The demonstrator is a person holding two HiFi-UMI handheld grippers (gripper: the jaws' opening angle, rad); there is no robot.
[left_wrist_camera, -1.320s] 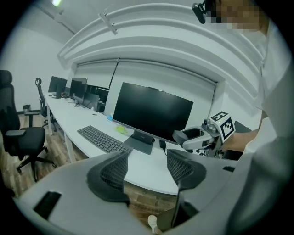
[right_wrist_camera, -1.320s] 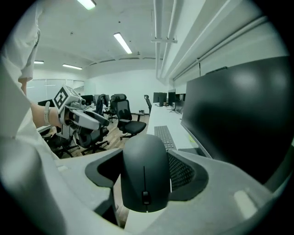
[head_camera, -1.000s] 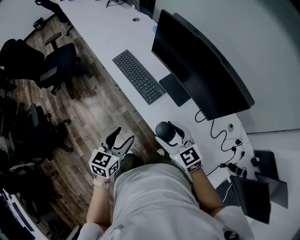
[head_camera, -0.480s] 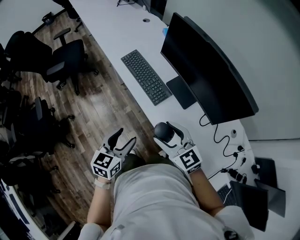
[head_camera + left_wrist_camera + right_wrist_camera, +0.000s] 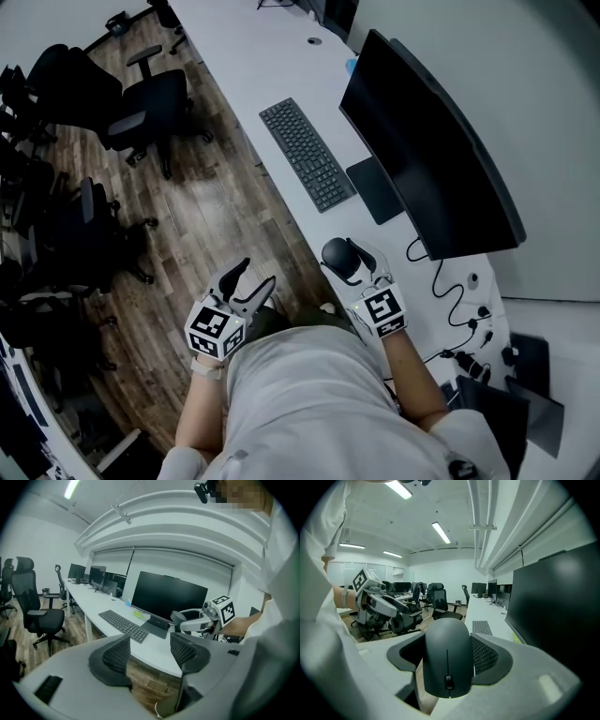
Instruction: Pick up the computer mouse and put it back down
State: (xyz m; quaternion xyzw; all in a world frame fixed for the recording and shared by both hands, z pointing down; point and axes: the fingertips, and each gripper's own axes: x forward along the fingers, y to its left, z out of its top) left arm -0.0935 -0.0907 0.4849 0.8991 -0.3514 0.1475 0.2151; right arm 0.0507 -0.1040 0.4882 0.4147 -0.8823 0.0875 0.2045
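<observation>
Mouse [image 5: 446,660] gripped in the right gripper [image 5: 345,257] at the near edge of the desk [image 5: 246,66].

The right jaws press on the mouse's two sides, and its scroll wheel faces that gripper's camera. In the left gripper view the mouse seems to sit just clear of the desk top, though no view makes this certain. The left gripper [image 5: 150,654] hangs off the desk over the wooden floor [image 5: 202,216], with its jaws wide apart and nothing between them. It is well apart from the right gripper. A keyboard [image 5: 307,153] and a dark monitor [image 5: 427,155] stand farther along the desk, away from the mouse. Black office chairs [image 5: 155,103] stand on the floor to the left.
</observation>
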